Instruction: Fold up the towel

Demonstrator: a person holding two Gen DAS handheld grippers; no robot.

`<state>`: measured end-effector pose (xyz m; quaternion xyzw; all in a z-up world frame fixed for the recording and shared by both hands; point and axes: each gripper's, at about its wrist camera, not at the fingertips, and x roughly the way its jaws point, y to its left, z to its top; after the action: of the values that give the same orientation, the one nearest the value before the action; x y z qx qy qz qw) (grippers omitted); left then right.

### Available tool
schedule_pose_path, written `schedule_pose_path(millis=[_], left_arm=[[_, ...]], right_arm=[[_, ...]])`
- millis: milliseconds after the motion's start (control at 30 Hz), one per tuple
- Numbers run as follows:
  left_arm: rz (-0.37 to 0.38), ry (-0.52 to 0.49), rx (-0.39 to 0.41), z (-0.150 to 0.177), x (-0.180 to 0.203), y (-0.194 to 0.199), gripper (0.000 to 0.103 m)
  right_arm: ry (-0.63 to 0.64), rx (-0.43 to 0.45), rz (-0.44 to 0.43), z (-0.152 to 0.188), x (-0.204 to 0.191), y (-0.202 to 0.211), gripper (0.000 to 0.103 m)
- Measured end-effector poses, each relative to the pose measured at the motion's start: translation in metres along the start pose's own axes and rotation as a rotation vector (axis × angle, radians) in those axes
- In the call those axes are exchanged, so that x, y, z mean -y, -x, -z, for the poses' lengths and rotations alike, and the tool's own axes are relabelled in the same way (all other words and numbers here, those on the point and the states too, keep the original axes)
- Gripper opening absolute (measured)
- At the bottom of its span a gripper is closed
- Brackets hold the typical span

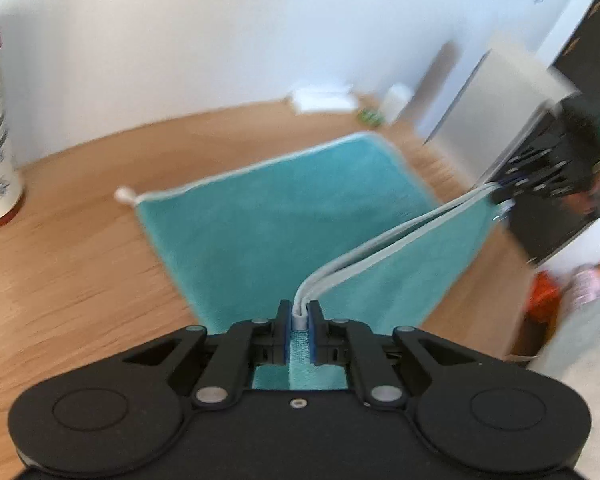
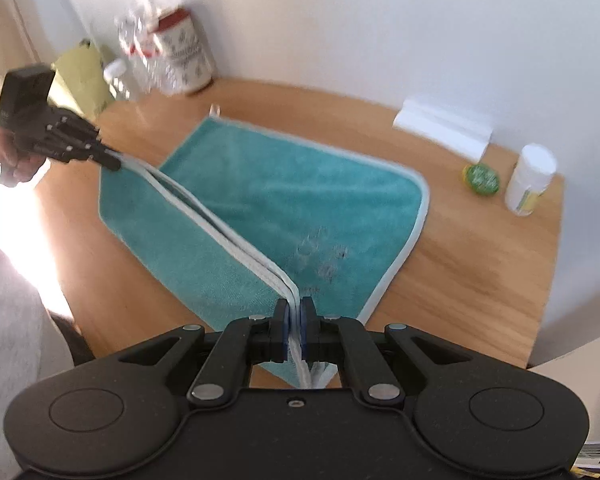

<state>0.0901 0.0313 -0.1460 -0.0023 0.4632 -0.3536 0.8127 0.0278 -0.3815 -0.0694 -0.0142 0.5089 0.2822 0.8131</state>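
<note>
The teal terry towel with pale grey binding (image 2: 260, 200) is held raised off the wooden table (image 2: 460, 264) — 2 corners clamped in the left gripper (image 1: 299, 314) and right gripper (image 2: 295, 316), jaws closed on its doubled edge.

A fuzzy teal cloth towel (image 2: 300, 196) with smooth pale binding is lying on a matt wood-grain table (image 2: 468, 264); matt black plastic grippers (image 1: 299, 314) are showing metal rivets.

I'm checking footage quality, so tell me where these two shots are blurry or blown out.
Left wrist view: motion blur smears the right gripper and the far table clutter; the towel edges look soft. Right wrist view: sunlight blows out the lower left, the left gripper is blurred, and fisheye bends the table edge.
</note>
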Motion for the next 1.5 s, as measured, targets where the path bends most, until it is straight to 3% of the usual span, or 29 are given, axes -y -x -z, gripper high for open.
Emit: schedule_pose_path(millis=[200,433,733,1500], left_arm=[[-0.046,0.004,0.055,-0.015,-0.007,0.006,0.006],[-0.126,-0.01,0.067,-0.036,-0.017,-0.001,0.006],[-0.182,-0.022,0.018,-0.055,-0.035,-0.039,0.006],[-0.307,0.008,-0.051,-0.077,-0.069,-0.097,0.007]], right_arm=[[0.014,0.064,0.049,-0.018,0.001,0.008,0.005],[0.042,0.102,0.106,-0.059,0.018,-0.016,0.005],[0.033,0.057,0.15,-0.085,0.044,-0.061,0.005],[-0.013,-0.017,0.222,-0.101,0.075,-0.132,0.005]])
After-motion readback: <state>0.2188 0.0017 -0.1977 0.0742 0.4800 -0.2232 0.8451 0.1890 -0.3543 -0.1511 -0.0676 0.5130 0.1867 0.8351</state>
